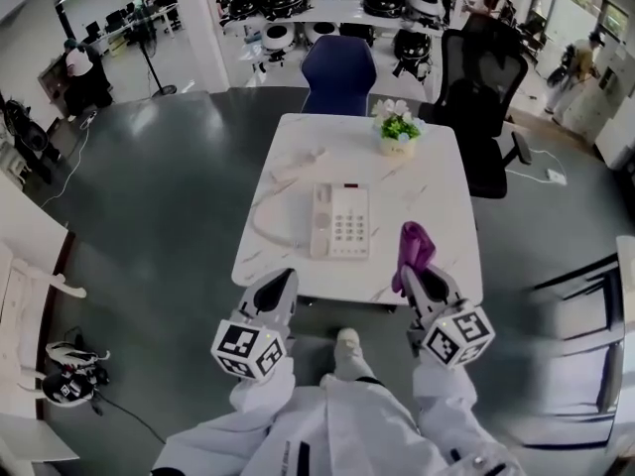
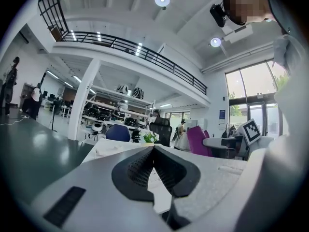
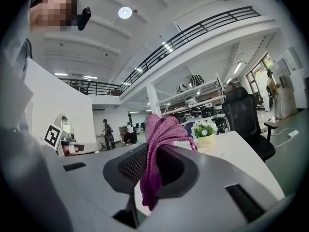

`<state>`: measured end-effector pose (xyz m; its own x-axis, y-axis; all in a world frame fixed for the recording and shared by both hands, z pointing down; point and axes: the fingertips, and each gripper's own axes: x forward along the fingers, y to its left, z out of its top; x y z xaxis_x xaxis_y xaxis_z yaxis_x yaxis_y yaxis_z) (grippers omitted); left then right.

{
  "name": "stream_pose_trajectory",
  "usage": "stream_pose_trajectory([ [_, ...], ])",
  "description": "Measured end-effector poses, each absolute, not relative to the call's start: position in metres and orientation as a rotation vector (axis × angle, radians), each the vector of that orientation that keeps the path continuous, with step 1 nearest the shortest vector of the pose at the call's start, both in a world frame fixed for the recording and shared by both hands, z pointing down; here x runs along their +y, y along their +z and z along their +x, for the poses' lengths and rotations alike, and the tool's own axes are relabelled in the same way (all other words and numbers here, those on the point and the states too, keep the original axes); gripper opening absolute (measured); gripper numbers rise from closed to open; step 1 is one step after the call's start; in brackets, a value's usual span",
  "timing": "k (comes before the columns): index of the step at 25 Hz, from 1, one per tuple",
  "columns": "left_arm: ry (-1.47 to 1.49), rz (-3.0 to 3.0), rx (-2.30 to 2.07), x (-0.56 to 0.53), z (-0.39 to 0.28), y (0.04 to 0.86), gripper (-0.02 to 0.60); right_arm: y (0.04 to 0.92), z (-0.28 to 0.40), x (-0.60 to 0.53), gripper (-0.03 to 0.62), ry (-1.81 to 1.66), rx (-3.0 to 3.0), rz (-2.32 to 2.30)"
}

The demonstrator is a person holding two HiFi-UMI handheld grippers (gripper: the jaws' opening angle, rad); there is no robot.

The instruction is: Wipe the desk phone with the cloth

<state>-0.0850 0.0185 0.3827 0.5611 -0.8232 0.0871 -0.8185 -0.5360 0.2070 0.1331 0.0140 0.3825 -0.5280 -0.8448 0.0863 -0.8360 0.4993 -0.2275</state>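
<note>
Desk phone near the middle of the white table, with bare tabletop on both flanks. Right of the phone, at the table's near edge, the right gripper is clamped on the purple cloth. Left of the phone, at the same edge, the left gripper has its jaws pressed together on nothing.

White marbled tabletop, seen from above. Desk phone lies near its middle, handset seated on the left side, cord looping out to the left. Potted flowers stand at the far edge. My right tongs, at the near right edge, pinch a purple cloth that stands up beside the phone, apart from it. My left tongs sit over the near left edge.
</note>
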Motion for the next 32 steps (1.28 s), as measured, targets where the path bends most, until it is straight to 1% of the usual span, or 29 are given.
stream_pose_trajectory([
  [15,0.009,2.454,-1.416,-0.089,-0.073,0.414,-0.003,0.404,0.141,-0.118,0.038,-0.443,2.779,-1.467],
  [25,0.035,2.382,-1.449,-0.128,-0.064,0.437,-0.002,0.424,0.147,-0.175,0.038,-0.446,2.856,-1.445],
  [32,0.065,2.309,-1.471,-0.14,-0.07,0.459,-0.003,0.442,0.137,-0.21,0.038,-0.342,2.973,-1.484],
])
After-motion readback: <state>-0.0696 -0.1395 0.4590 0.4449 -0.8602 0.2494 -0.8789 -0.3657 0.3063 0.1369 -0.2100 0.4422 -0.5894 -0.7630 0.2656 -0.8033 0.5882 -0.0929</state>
